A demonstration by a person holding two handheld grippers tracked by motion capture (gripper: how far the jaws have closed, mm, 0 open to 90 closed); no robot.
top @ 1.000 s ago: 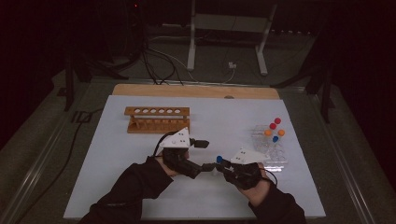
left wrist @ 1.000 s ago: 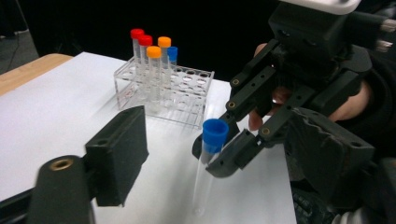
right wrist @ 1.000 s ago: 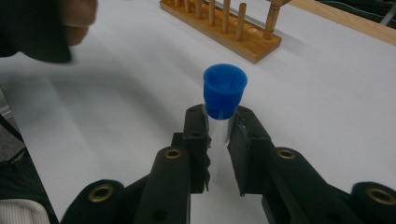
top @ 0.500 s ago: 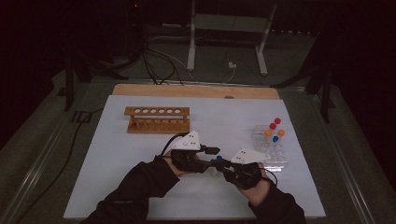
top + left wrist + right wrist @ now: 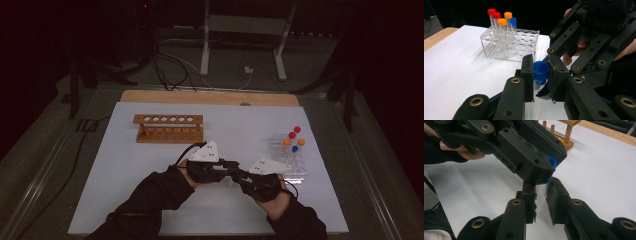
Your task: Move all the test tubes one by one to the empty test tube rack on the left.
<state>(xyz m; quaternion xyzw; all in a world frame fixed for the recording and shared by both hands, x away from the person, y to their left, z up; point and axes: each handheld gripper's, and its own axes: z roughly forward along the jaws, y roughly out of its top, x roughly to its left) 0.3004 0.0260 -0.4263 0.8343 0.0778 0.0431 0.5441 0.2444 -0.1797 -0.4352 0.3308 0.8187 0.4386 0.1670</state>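
A clear test tube [image 5: 540, 195] with a blue cap [image 5: 540, 72] is held between both grippers near the table's front middle. My right gripper [image 5: 541, 188] is shut on the tube's clear body just below the cap. My left gripper [image 5: 540, 63] comes in from the opposite side, and its jaws have just been closing with the blue cap between them. Its pads now press on the cap. In the high view the left gripper [image 5: 226, 167] and right gripper [image 5: 242, 176] meet tip to tip over the white mat [image 5: 125, 165].
A clear plastic rack [image 5: 524, 47] at the right holds several upright tubes with red [image 5: 491, 11], orange [image 5: 507, 15] and blue [image 5: 513, 21] caps. A wooden tube rack [image 5: 168, 127] stands at the back left. The mat lies on a wooden board [image 5: 210, 96].
The left gripper slid a little to the right, up to the right gripper, and closed on the blue cap. The right gripper stayed where it was, holding the tube.
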